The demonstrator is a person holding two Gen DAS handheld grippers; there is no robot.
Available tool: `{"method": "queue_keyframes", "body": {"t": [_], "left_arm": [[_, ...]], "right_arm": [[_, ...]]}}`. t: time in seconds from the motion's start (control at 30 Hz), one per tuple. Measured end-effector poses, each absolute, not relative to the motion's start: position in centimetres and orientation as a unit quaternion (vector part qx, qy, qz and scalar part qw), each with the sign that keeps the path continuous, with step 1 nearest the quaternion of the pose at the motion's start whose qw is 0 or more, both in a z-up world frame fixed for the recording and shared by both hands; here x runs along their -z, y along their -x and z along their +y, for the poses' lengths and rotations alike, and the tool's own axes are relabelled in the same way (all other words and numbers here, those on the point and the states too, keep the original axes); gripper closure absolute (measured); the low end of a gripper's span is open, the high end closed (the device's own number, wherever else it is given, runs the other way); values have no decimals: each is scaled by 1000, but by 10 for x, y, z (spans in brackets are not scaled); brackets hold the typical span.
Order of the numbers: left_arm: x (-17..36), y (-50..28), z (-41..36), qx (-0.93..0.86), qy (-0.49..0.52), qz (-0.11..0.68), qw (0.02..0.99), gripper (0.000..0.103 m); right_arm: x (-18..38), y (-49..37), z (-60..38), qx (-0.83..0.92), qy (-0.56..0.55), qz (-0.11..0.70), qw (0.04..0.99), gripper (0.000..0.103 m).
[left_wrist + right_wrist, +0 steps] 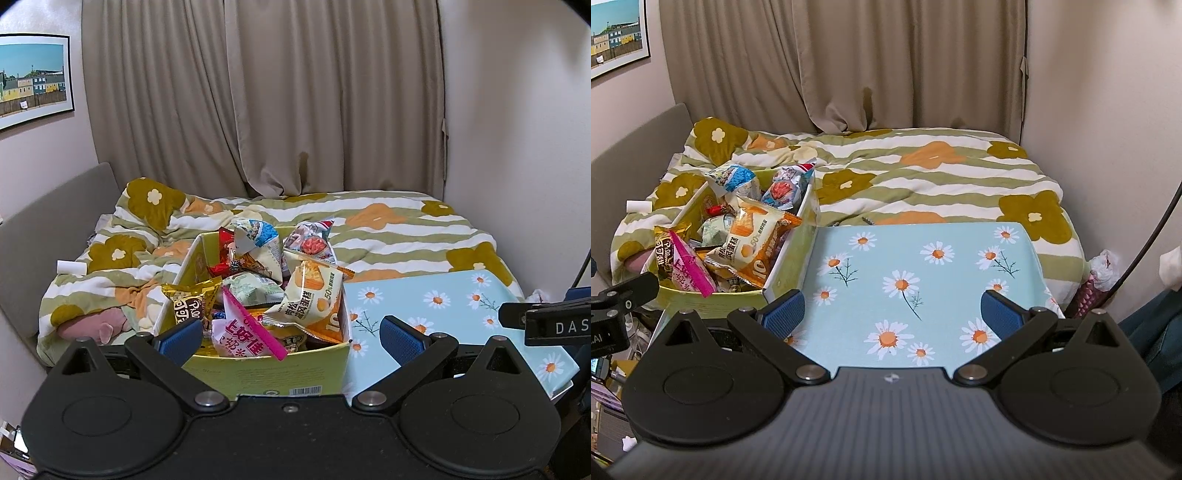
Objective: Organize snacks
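Observation:
A yellow-green cardboard box (280,373) heaped with several snack packets stands on the left of a light blue daisy-print table (436,306). On top lie an orange-and-white cake packet (314,295), a pink packet (247,332), a gold packet (190,301) and a blue-white packet (258,240). My left gripper (291,336) is open, its blue pads either side of the box's near end, holding nothing. In the right wrist view the box (713,299) is at the left. My right gripper (892,314) is open and empty over the daisy table (923,266).
A bed with a green, white and orange flowered duvet (923,173) lies behind the table. Beige curtains (295,92) hang at the back. A framed picture (33,77) hangs on the left wall. A plastic bag (1104,273) sits right of the table.

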State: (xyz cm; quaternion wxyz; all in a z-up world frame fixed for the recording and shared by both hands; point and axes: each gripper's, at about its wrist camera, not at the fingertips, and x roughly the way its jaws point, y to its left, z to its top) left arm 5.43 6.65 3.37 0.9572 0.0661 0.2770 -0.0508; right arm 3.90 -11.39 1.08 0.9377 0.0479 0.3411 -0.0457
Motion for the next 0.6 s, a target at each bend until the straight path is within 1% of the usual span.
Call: {"method": "queue_keyframes", "body": {"t": [0.6], "left_arm": [[-35, -55, 74, 55, -60, 273, 959, 0]], "right_arm": [[-12, -40, -102, 50, -51, 339, 938, 0]]}}
